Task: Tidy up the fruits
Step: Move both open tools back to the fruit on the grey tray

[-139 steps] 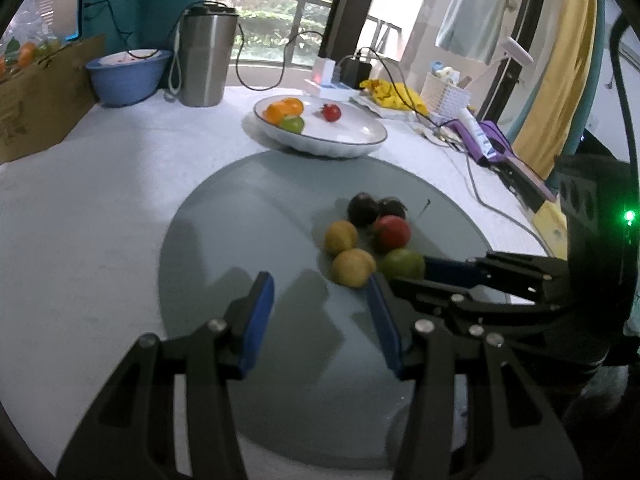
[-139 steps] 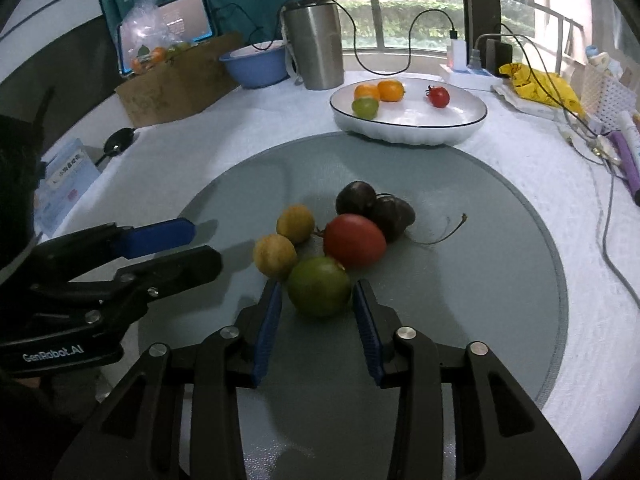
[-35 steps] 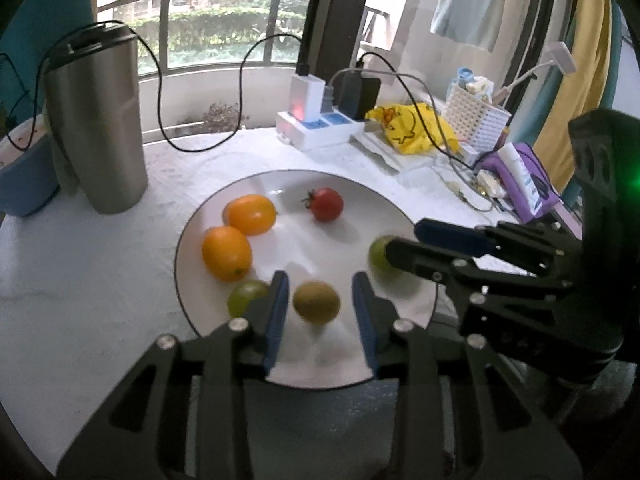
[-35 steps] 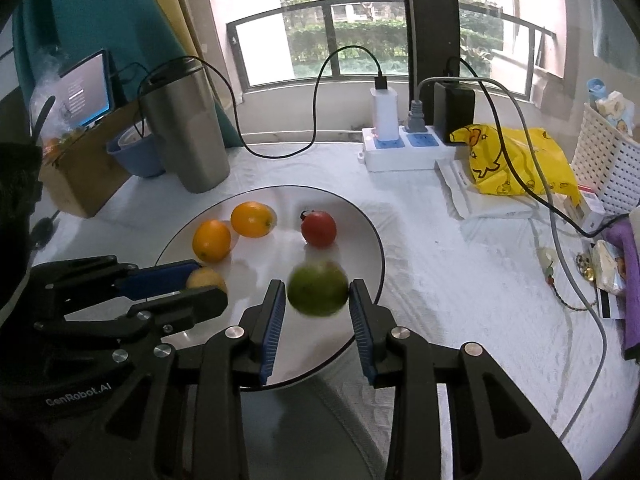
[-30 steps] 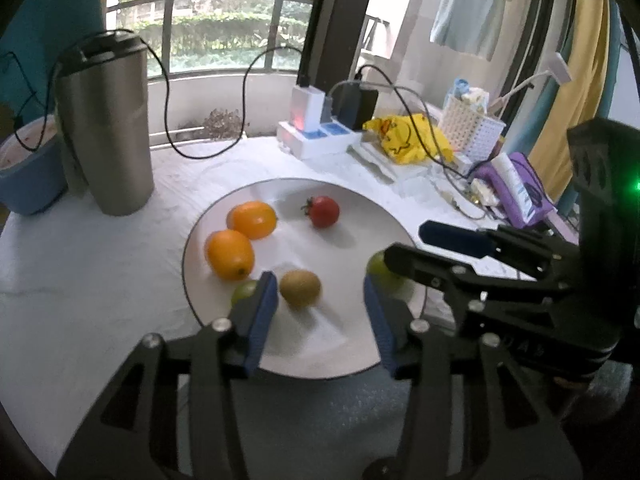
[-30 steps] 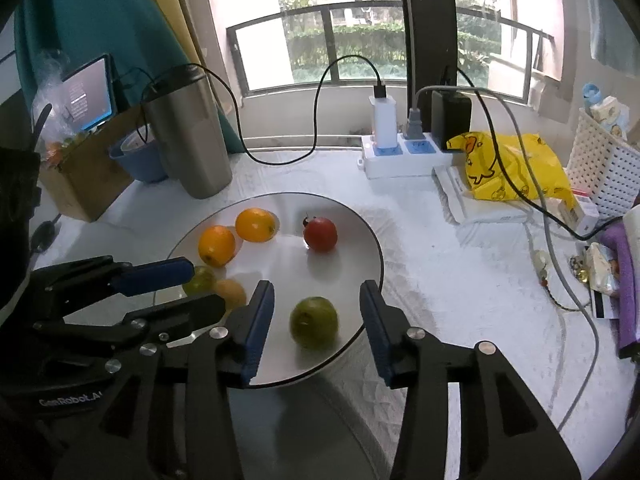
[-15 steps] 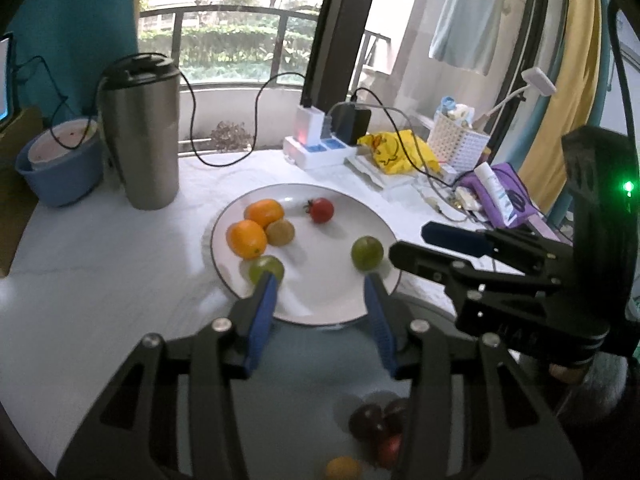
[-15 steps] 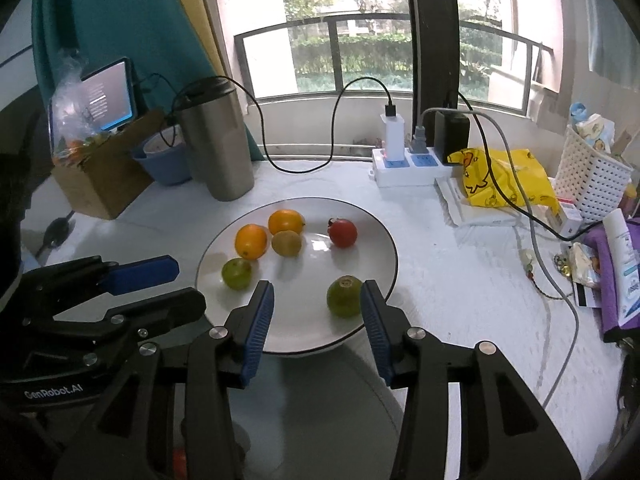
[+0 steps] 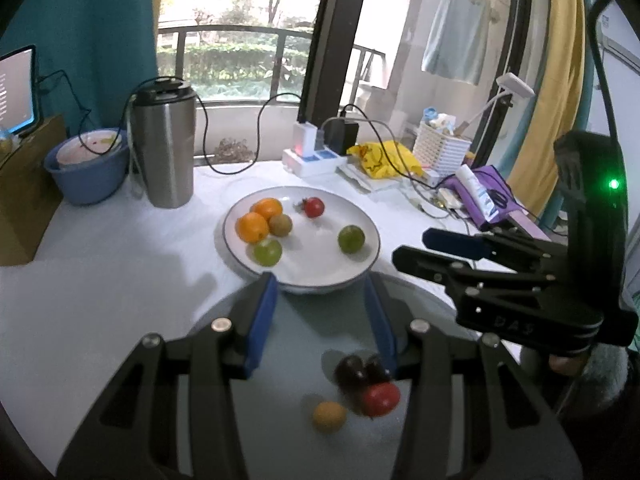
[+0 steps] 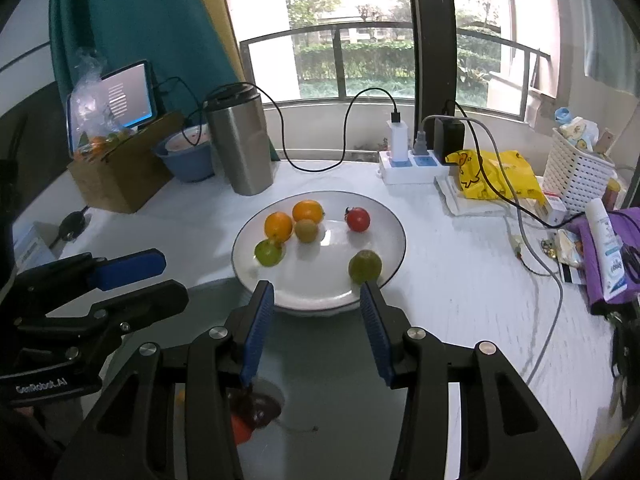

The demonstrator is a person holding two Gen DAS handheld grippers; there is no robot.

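A white plate (image 9: 320,272) (image 10: 384,292) holds two oranges (image 9: 252,227), a brownish-yellow fruit (image 9: 280,224), a small tomato (image 9: 313,207), a green fruit at its left (image 9: 267,251) and a green fruit at its right (image 9: 351,239) (image 10: 364,266). On the grey round mat (image 9: 288,360) near me lie two dark fruits (image 9: 352,368), a red tomato (image 9: 380,398) and a yellow fruit (image 9: 329,416). My left gripper (image 9: 320,320) is open and empty above the mat. My right gripper (image 10: 316,320) is open and empty just short of the plate.
A steel tumbler (image 9: 164,144), a blue bowl (image 9: 88,172) and a cardboard box (image 10: 120,176) stand at the back left. A power strip with cables (image 10: 412,164), a yellow bag (image 10: 492,176), a white basket (image 10: 576,168) and purple items (image 10: 608,256) lie at the right.
Both grippers opened and let their fruits go onto the plate, then drew back and up from it. The fruits on the mat have come into view below.
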